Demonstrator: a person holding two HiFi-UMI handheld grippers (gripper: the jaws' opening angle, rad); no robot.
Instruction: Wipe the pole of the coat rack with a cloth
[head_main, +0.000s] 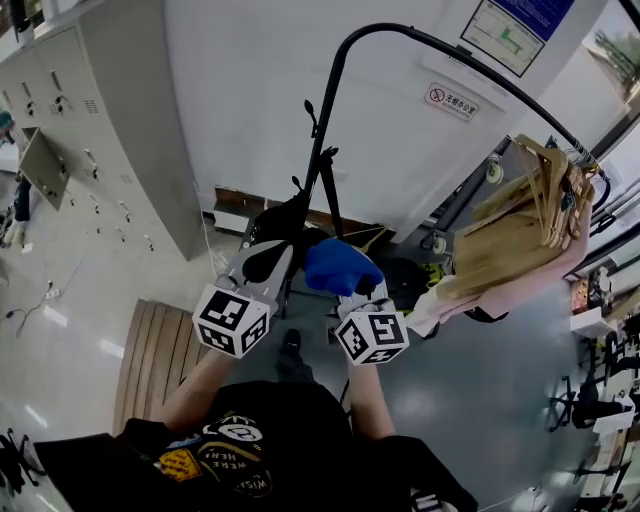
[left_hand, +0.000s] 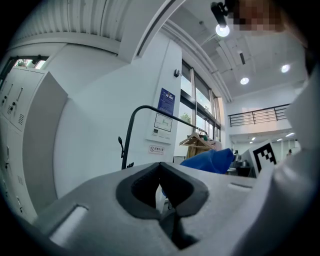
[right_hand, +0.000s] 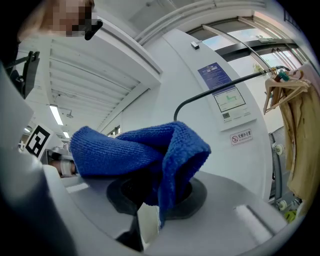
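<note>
White wall (head_main: 260, 100) behind; right hand-held gripper (right_hand: 156, 196) clamps blue cloth (right_hand: 135, 150) near pole (head_main: 326, 130).

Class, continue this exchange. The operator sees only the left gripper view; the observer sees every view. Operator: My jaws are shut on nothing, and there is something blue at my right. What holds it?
Observer: The right gripper has its jaws clamped on that blue cloth, which bunches above them.
Operator: Is it on the pole yet?
Observer: The head view puts the cloth in front of the black pole's lower part; contact cannot be told.
Operator: What lies on the floor?
Observer: A slatted wooden platform, at the head view's lower left.
</note>
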